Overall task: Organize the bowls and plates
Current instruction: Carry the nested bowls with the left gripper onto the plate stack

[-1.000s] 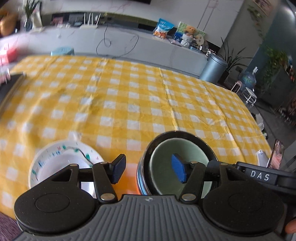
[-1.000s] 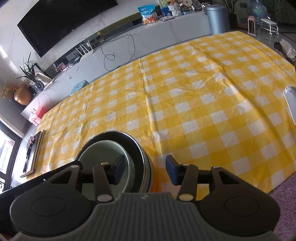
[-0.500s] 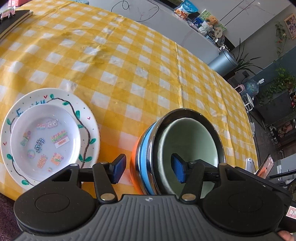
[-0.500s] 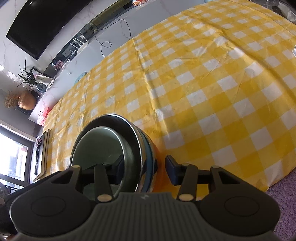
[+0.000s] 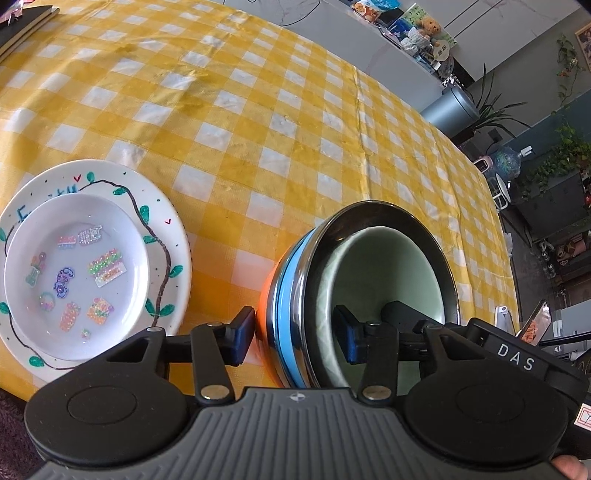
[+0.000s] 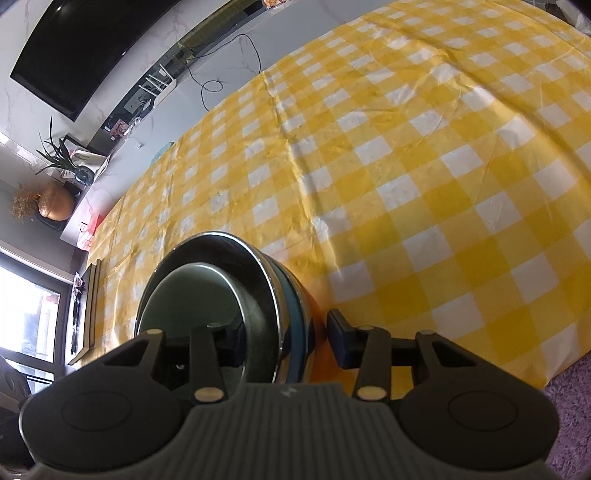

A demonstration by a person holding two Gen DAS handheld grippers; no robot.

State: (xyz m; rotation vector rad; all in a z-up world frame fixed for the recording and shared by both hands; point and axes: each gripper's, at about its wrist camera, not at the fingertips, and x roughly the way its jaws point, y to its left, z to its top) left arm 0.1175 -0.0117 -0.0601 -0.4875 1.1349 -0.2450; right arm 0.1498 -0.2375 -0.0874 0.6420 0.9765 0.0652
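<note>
A nest of bowls (image 5: 291, 295) stands near the table's front edge: orange outermost, then blue, then steel (image 6: 255, 280), with a pale green bowl (image 5: 388, 266) innermost. My left gripper (image 5: 295, 338) straddles its left wall, one finger outside by the orange side, the other inside the green bowl. Its jaws are closing and the pads are not seen pressing. My right gripper (image 6: 284, 339) straddles the opposite wall and is closing too, with a gap at its outer fingertip (image 6: 338, 339). A small stickered dish (image 5: 81, 258) lies on a vine-painted white plate (image 5: 162, 206) to the left.
A yellow checked cloth (image 5: 258, 110) covers the table. A dark flat tray (image 5: 22, 22) lies at the far left corner. A phone (image 5: 532, 328) leans at the right edge. A purple rug (image 6: 561, 398) is below the table's front edge.
Both grippers have sunk and tipped down over the bowl stack's rim, and their jaws have narrowed. The plate and dish have come fully into the left wrist view.
</note>
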